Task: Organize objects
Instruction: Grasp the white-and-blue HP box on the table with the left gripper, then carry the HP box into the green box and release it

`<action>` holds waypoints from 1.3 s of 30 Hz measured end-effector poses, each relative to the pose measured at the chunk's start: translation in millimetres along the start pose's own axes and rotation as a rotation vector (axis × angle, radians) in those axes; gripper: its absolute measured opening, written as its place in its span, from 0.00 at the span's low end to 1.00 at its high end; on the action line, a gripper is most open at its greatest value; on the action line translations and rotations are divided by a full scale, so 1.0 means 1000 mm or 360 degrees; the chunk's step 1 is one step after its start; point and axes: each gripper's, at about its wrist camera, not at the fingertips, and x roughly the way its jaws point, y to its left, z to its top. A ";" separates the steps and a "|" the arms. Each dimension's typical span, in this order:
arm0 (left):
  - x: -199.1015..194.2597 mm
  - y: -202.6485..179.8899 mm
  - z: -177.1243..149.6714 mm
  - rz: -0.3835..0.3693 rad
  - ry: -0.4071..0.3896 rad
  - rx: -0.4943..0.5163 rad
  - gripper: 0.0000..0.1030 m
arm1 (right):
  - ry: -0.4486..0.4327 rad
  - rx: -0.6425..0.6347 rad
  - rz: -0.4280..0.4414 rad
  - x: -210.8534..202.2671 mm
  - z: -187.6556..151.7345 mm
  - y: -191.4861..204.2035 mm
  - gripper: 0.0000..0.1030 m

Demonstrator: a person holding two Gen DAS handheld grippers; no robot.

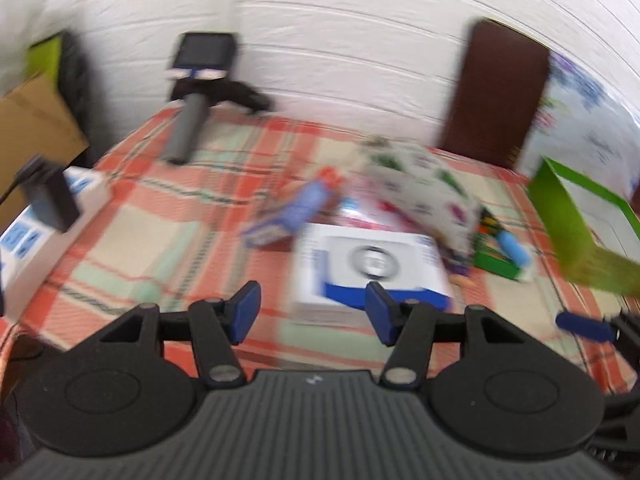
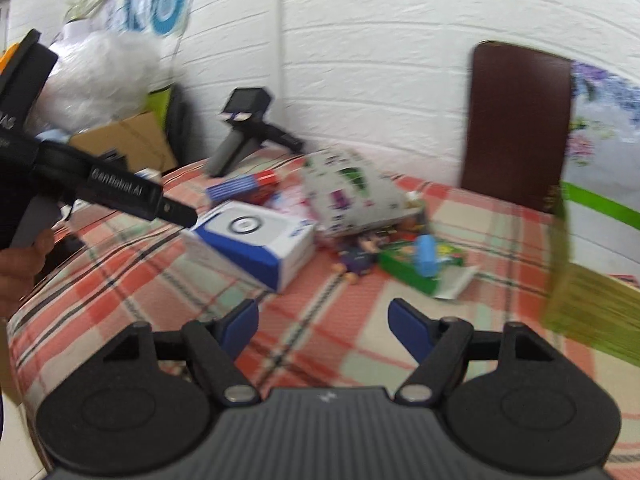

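Note:
A heap of objects lies on the plaid tablecloth [image 1: 160, 232]: a white and blue box [image 1: 372, 268] [image 2: 256, 240], a blue and red carton [image 1: 288, 212] [image 2: 244, 186], a patterned pouch [image 1: 420, 192] [image 2: 352, 196], a green box [image 1: 496, 256] [image 2: 412, 264] with a light blue tube [image 2: 426, 256] on it, and a small figure [image 2: 360, 260]. My left gripper [image 1: 312, 312] is open and empty, just short of the white box. My right gripper [image 2: 324, 328] is open and empty above the cloth, in front of the heap. Both views are blurred.
A green-edged box [image 1: 576, 232] [image 2: 592, 304] stands at the right. A dark chair back [image 1: 496, 92] [image 2: 516, 124] and a black tripod device [image 1: 200, 80] [image 2: 244, 128] stand by the white wall. A cardboard box [image 1: 32, 120] and bags sit left. The left gripper's body [image 2: 100, 188] crosses the right wrist view.

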 end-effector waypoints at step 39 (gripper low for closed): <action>0.061 -0.297 0.071 -0.0955 -0.0135 0.0482 0.44 | -0.0243 0.0288 -0.0791 -0.047 0.000 -0.198 0.64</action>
